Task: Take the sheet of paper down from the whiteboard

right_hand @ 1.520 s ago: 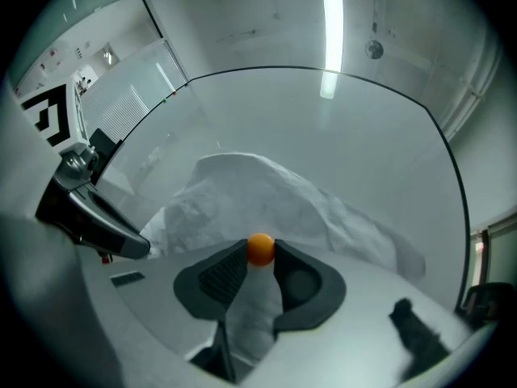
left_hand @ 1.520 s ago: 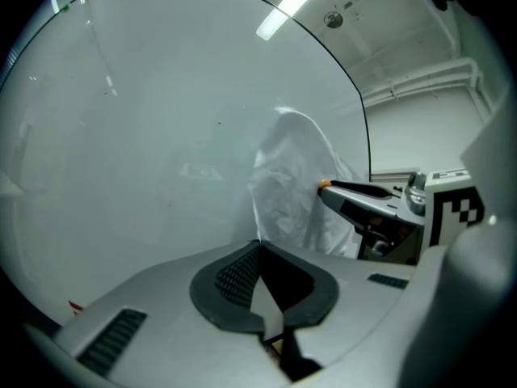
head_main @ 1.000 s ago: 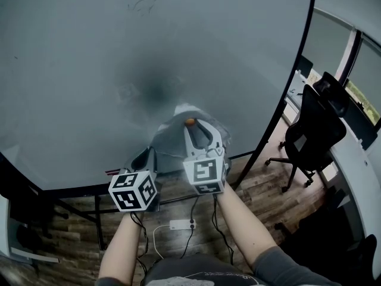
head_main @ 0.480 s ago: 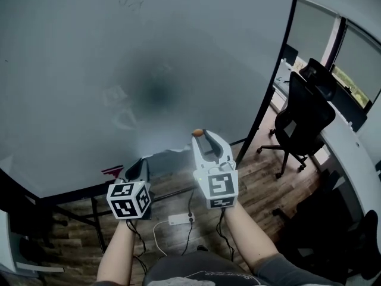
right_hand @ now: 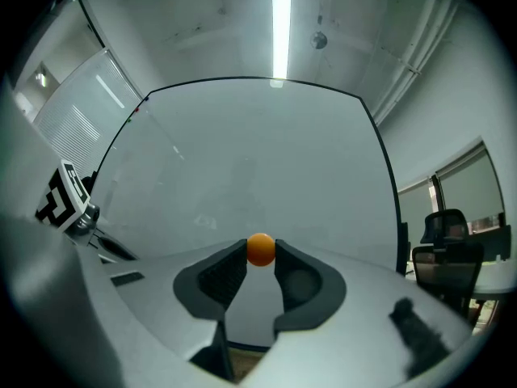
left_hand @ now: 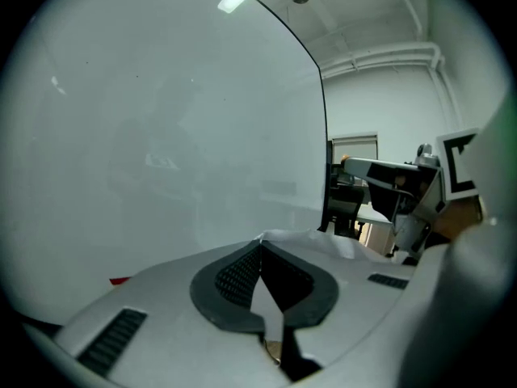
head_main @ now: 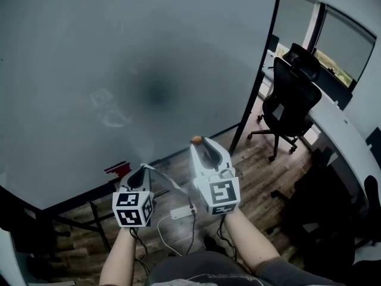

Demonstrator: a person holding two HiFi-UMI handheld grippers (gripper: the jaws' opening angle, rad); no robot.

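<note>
Much of the sheet of paper [head_main: 164,179] is lost to view. The head camera shows it only as a thin pale strip running right from the left gripper [head_main: 143,169], and the left gripper view catches just a crumpled white edge past the pads. A small red thing [head_main: 117,168] at the lower edge of the whiteboard [head_main: 149,64] is too small to name, and faint marks on the board cannot be read. The person's arms are cut off at the bottom of the frame. The board's black side frame [head_main: 257,82] slants down to a wooden floor [head_main: 262,168]. There an office chair [head_main: 287,103] stands well apart beside a long desk [head_main: 348,145], and a power strip [head_main: 181,212] lies below the hands. Both grippers hang clear of the board near its lower edge (the sheet is off the surface). The left gripper's jaws are pressed together, pinching the sheet. The right gripper [head_main: 201,143] stands higher, its jaws clamped on a small orange ball [head_main: 196,140], possibly a magnet
</note>
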